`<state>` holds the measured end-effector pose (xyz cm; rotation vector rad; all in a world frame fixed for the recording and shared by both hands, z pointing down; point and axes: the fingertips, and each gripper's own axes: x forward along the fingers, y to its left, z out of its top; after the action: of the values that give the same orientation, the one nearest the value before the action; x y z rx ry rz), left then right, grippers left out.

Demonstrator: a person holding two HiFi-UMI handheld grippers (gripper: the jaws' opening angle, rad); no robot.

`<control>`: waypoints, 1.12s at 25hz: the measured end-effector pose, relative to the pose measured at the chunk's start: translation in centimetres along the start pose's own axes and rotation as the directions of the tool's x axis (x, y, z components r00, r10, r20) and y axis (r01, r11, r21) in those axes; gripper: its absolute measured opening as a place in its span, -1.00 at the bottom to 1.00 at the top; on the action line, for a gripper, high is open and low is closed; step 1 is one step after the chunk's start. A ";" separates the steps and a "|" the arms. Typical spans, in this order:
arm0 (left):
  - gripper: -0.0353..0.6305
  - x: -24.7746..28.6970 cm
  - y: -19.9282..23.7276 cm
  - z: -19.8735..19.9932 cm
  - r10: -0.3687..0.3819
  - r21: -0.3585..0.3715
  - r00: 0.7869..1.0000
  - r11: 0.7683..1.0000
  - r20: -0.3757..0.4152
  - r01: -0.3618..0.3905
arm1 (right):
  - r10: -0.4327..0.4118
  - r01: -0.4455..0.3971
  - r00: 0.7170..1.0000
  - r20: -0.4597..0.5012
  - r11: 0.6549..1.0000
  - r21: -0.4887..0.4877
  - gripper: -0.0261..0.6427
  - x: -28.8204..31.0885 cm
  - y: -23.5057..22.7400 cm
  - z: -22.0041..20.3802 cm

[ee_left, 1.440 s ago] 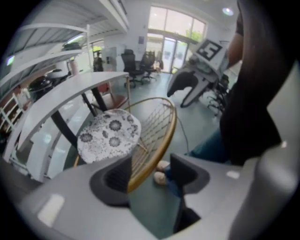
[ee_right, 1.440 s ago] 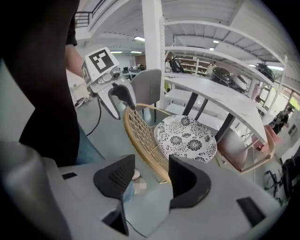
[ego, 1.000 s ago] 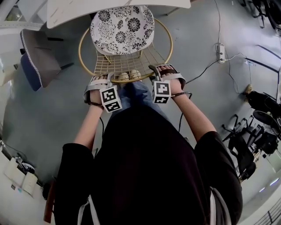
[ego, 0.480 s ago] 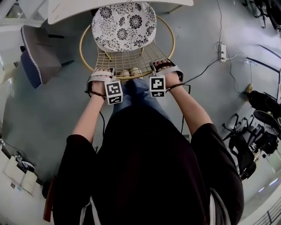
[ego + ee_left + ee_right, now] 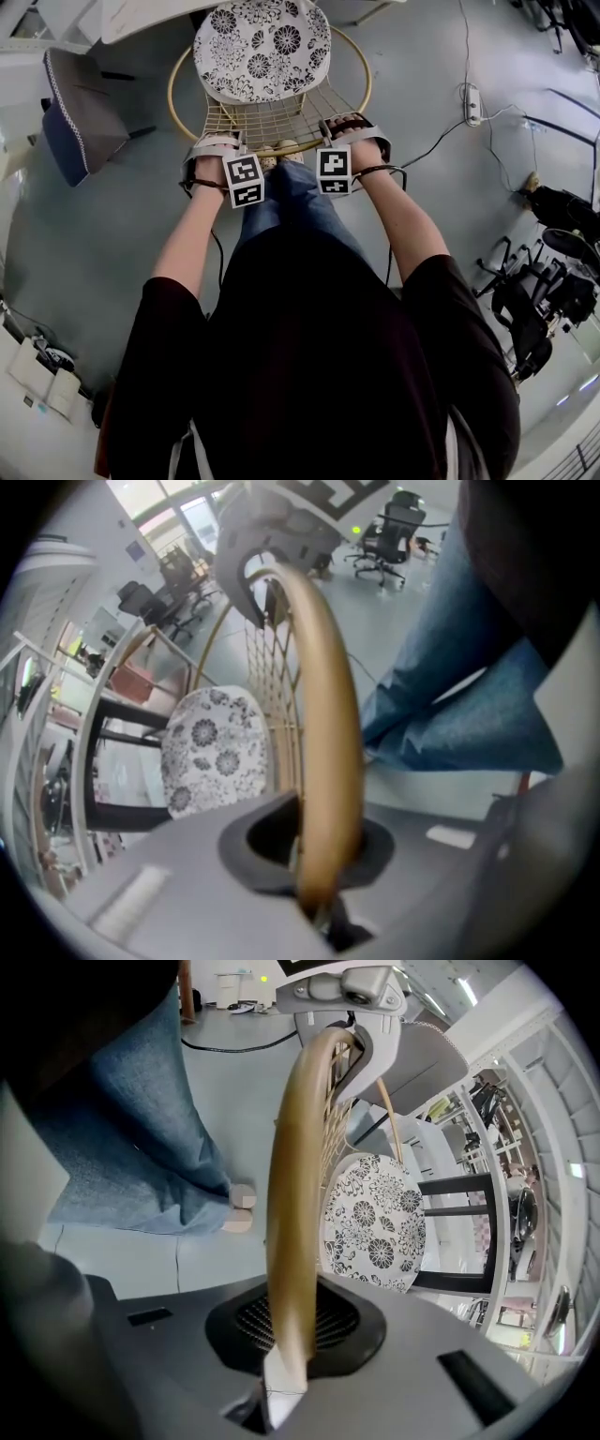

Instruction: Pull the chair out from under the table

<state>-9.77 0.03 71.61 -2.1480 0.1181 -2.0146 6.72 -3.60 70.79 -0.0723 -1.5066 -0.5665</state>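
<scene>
Chair [image 5: 272, 117] with a gold hoop rim [image 5: 174, 89], a wire back and a flowered cushion [image 5: 262, 47] stands straight ahead of the person. The far part of its seat is tucked beneath the edge of the white table [image 5: 141, 21], so it is not yet drawn out. The step in hand is taking hold: both grippers sit on the near arc of the rim, pointing steeply down, a little apart from each other. The left gripper [image 5: 223, 148] is closing its jaws with the rim running between them, and its own view shows the pads against the tube. The right gripper [image 5: 345, 131] is clamped on the rim likewise. With both grips set, the next move, as I judge it, calls for an even backward pull with both hands so that the chair slides straight and does not swing. The person must also step back, since the jeans-clad legs [image 5: 291, 202] and shoes [image 5: 242, 1208] stand right behind the chair. How the chair's legs sit against the dark table frame [image 5: 459, 1185] is hard to make out, so a snag there is possible. A grey padded seat [image 5: 80, 112] stands to the left, near the hoop but apart from it. A power strip [image 5: 472, 101] with its cable [image 5: 431, 150] lies on the floor to the right, and black office chairs [image 5: 534, 309] stand farther right, well off the path.
</scene>
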 end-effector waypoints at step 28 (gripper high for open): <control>-0.83 -0.9 0.2 -1.1 -0.022 0.022 1.000 1.000 0.001 0.022 | -0.026 0.028 0.999 0.045 0.999 -0.032 -0.80 -1.5 -0.4 1.2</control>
<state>-10.94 -0.10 70.74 -2.1463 0.0722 -2.0174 5.52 -2.99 69.36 -0.0901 -1.5435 -0.6147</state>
